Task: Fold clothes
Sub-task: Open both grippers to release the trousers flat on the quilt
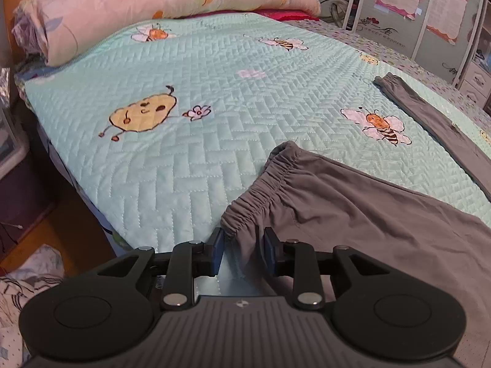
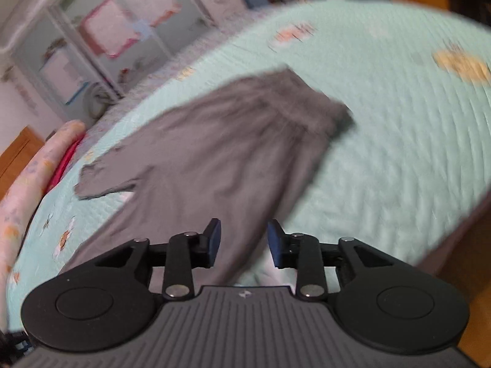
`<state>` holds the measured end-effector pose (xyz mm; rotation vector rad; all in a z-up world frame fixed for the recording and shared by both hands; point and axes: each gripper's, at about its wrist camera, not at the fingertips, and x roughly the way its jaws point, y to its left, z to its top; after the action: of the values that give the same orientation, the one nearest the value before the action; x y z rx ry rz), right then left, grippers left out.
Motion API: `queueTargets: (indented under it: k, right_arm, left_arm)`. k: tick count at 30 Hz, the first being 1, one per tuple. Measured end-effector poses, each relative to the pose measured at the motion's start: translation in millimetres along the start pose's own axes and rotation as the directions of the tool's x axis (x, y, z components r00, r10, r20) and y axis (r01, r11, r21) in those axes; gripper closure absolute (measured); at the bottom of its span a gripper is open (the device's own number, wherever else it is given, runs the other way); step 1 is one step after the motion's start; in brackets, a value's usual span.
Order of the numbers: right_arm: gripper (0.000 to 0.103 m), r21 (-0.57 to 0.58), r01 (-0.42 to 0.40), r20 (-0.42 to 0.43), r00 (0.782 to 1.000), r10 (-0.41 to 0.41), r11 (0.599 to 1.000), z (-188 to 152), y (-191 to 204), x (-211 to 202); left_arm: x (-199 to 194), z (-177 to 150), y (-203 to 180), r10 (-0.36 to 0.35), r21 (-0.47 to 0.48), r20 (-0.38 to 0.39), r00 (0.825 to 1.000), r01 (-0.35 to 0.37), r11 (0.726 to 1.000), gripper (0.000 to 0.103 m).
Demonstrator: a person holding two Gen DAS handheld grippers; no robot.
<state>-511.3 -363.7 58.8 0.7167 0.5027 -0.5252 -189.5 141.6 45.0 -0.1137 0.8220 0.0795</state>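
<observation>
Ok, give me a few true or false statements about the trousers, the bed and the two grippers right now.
1. The grey trousers lie on a mint quilt. True.
2. The left gripper is clamped shut on the waistband. False: its jaws stand apart, a corner of the waistband just ahead of them.
3. The right gripper is open. True.
4. The quilt is plain, with no pictures. False: it shows bees and a yellow pear figure.
5. A rolled floral blanket lies at the far end of the bed. True.
</observation>
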Motion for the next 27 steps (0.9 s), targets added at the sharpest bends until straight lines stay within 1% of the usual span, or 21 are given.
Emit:
queueTargets:
  k: [4, 6, 7, 9, 10, 13, 16, 18, 19, 22, 25, 26, 27]
  right_arm:
    - [0.062, -0.05, -0.095, -0.012, 0.995, 0.095, 0.994, 2.2, 24.5, 10.7]
    - [0.061, -0.04, -0.141, -0.044, 0.989, 0.139, 0.989, -1.2, 30.6, 20.9]
    - [0.061, -0.03, -0.149, -0.068, 0.987, 0.146, 0.988, -4.5, 30.2, 26.9]
    - [0.06, -0.008, -0.137, -0.125, 0.983, 0.135, 0.99, -12.9, 24.8, 39.3]
    - [0.057, 0.002, -0.131, -0.153, 0.98, 0.13, 0.991, -17.1, 22.0, 45.5]
    - [0.058, 0.019, -0.13, -0.175, 0.976, 0.132, 0.991, -20.2, 15.7, 44.7]
    - [0.057, 0.033, -0.133, -0.186, 0.973, 0.137, 0.991, -21.5, 9.6, 40.4]
    - [0.056, 0.028, -0.143, -0.177, 0.973, 0.146, 0.989, -18.7, 11.3, 34.5]
    - [0.054, 0.023, -0.158, -0.169, 0.973, 0.159, 0.987, -17.0, 13.2, 32.4]
    - [0.051, 0.007, -0.187, -0.167, 0.968, 0.186, 0.982, -17.0, 19.2, 31.9]
    - [0.046, -0.009, -0.213, -0.171, 0.963, 0.209, 0.977, -18.0, 25.0, 31.8]
    - [0.046, -0.01, -0.209, -0.179, 0.962, 0.204, 0.978, -20.1, 24.5, 33.1]
    - [0.046, -0.006, -0.194, -0.194, 0.963, 0.189, 0.981, -23.7, 22.0, 35.7]
  left_arm:
    - [-6.7, 0.6, 0.0, 0.011, -0.006, 0.003, 1.0, -0.011, 1.0, 0.073]
    - [-10.3, 1.0, 1.4, 0.016, -0.017, 0.001, 1.0, -0.016, 1.0, 0.073]
    - [-12.9, 1.0, 2.3, 0.021, -0.02, 0.003, 1.0, -0.021, 1.0, 0.073]
    - [-18.8, 1.0, 3.6, 0.032, -0.024, 0.008, 0.999, -0.032, 0.999, 0.073]
    - [-22.1, 1.1, 3.2, 0.038, -0.019, 0.014, 0.999, -0.038, 0.999, 0.073]
    - [-34.2, 3.1, -3.9, 0.046, 0.005, 0.032, 0.998, -0.047, 0.999, 0.074]
    - [-50.8, 6.8, -21.6, 0.016, 0.053, 0.069, 0.997, -0.02, 0.998, 0.074]
    - [-61.7, 8.2, -38.9, -0.021, 0.096, 0.095, 0.995, 0.012, 0.995, 0.074]
    - [-64.7, 7.0, -48.8, -0.047, 0.12, 0.095, 0.994, 0.035, 0.992, 0.073]
    - [-72.8, 2.8, -79.0, -0.128, 0.194, 0.086, 0.988, 0.11, 0.975, 0.073]
    - [-65.1, -8.8, -106.8, -0.156, 0.276, 0.045, 0.987, 0.138, 0.951, 0.073]
    - [-62.4, -12.7, -116.1, -0.163, 0.303, 0.03, 0.986, 0.147, 0.942, 0.073]
    - [-56.5, -17.6, -122.9, -0.154, 0.324, 0.007, 0.988, 0.143, 0.935, 0.072]
